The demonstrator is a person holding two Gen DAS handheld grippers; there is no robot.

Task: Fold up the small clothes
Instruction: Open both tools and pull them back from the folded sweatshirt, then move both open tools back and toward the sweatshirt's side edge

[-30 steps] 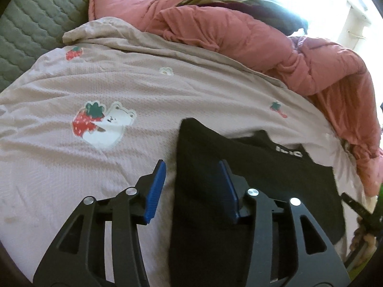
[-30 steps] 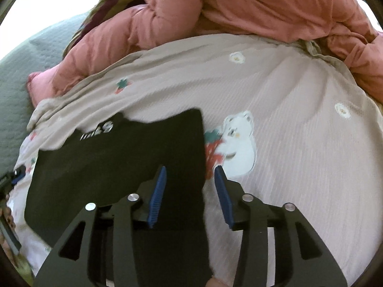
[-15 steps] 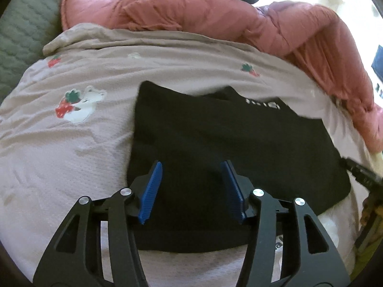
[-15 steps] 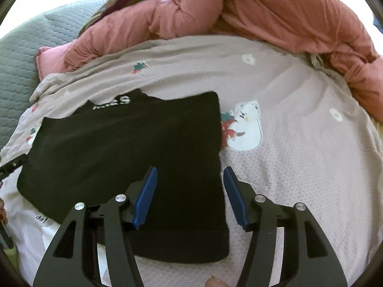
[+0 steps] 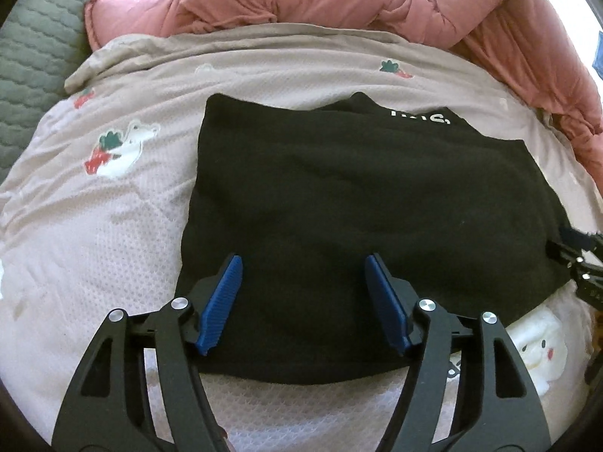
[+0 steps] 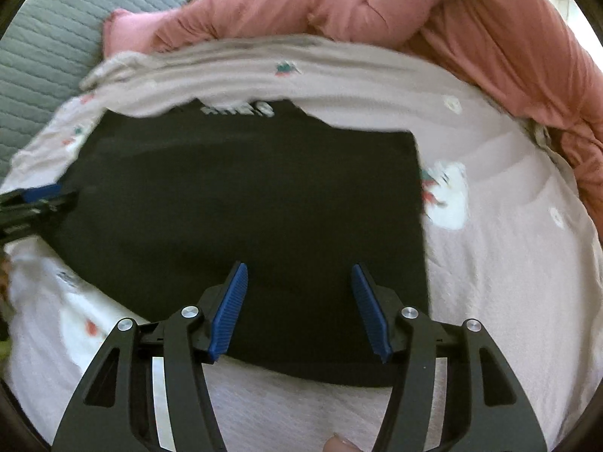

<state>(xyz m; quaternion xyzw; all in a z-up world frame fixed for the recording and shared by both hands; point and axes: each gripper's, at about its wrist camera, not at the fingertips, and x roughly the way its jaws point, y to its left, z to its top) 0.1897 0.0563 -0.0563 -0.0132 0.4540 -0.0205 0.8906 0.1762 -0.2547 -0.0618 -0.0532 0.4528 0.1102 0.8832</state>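
A black garment (image 5: pixel 361 203) with white lettering near its far edge lies flat and folded on the pale pink bedsheet (image 5: pixel 113 226). It also shows in the right wrist view (image 6: pixel 245 207). My left gripper (image 5: pixel 303 263) is open and empty, above the garment's near edge. My right gripper (image 6: pixel 299 271) is open and empty, also above the near edge. The right gripper's tip shows at the right edge of the left wrist view (image 5: pixel 576 256). The left gripper's tip shows at the left edge of the right wrist view (image 6: pixel 34 203).
A bunched pink duvet (image 5: pixel 339 0) lies along the far side and right of the bed. A grey quilted cover (image 5: pixel 34 45) lies at the far left. The sheet has bear and strawberry prints (image 5: pixel 117 150).
Both grippers have pulled back and up from the garment and opened wider. The whole folded garment now shows in both views.
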